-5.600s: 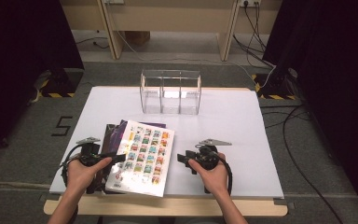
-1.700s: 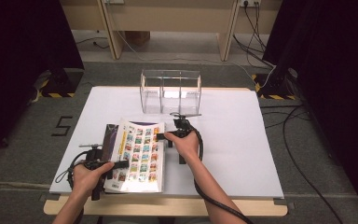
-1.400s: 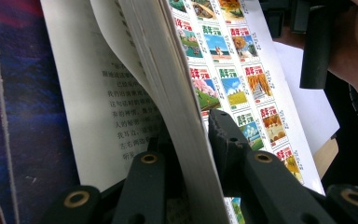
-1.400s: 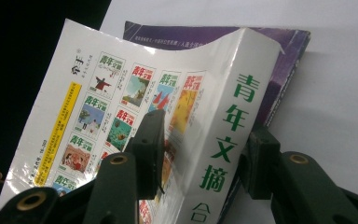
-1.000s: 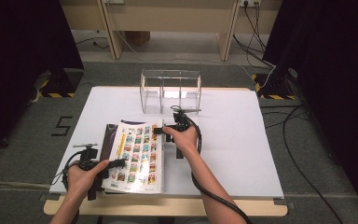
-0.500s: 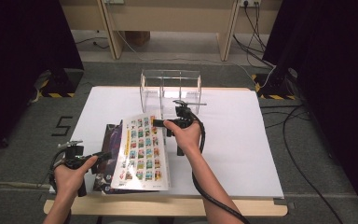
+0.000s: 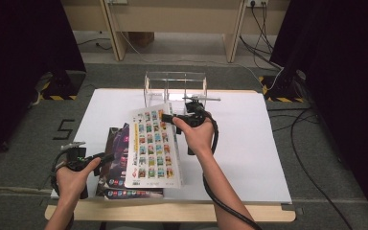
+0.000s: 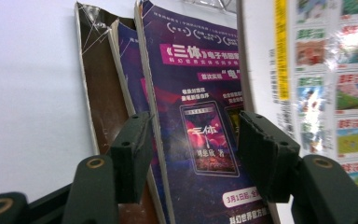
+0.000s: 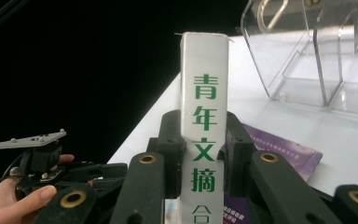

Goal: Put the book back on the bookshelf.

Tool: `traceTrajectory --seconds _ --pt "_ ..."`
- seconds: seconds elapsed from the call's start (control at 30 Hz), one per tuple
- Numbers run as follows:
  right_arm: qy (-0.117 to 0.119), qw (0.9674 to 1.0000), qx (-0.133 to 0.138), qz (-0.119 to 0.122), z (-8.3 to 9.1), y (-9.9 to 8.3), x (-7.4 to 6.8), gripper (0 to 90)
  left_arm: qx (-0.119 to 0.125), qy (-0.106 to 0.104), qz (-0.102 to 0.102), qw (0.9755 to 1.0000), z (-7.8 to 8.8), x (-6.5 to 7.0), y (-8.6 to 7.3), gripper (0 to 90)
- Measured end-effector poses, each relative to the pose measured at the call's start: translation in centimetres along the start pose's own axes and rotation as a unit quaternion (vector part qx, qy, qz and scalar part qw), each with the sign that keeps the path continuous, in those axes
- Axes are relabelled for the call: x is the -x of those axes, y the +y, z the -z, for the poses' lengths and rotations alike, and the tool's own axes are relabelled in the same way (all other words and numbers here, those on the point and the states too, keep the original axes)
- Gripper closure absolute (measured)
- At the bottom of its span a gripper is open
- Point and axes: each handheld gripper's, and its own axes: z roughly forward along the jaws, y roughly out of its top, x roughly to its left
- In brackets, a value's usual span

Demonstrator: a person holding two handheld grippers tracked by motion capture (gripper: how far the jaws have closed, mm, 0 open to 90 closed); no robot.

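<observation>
Two tongs work a small stack of books on the white tabletop [image 7: 249, 158]. At far left, the left tongs [image 7: 106, 157] stand wide apart and hold nothing; their jaws have just been opening, and in the left gripper view they frame the purple book [image 8: 200, 140] without pressing on it. That book lies flat on the stack, near the front left of the tabletop. At centre, the white book [image 7: 152, 146] with rows of small coloured pictures on its cover is tilted up off the stack, its lower edge apparently still resting there. The right tongs [image 7: 166, 118] clamp its upper end across the spine, pads on both faces. To the rear stands a clear plastic rack [image 7: 175, 87]. The white book looks thick, glossy and moderately heavy; a grip near the spine, where the pages are bound, should keep it from sagging or slipping.
</observation>
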Motion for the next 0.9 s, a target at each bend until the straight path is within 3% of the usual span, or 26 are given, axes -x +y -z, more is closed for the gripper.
traceTrajectory --seconds 0.5,0.9 --pt "-0.018 0.9988 0.039 0.023 1.7 0.6 -1.3 73.9 -0.002 -0.007 -0.003 1.0000 0.0 0.4 -0.2 44.0" --pt "-0.047 0.9944 0.083 0.044 4.3 2.3 -2.4 73.9 0.000 -0.011 -0.008 0.9999 0.2 0.8 -0.2 43.5"
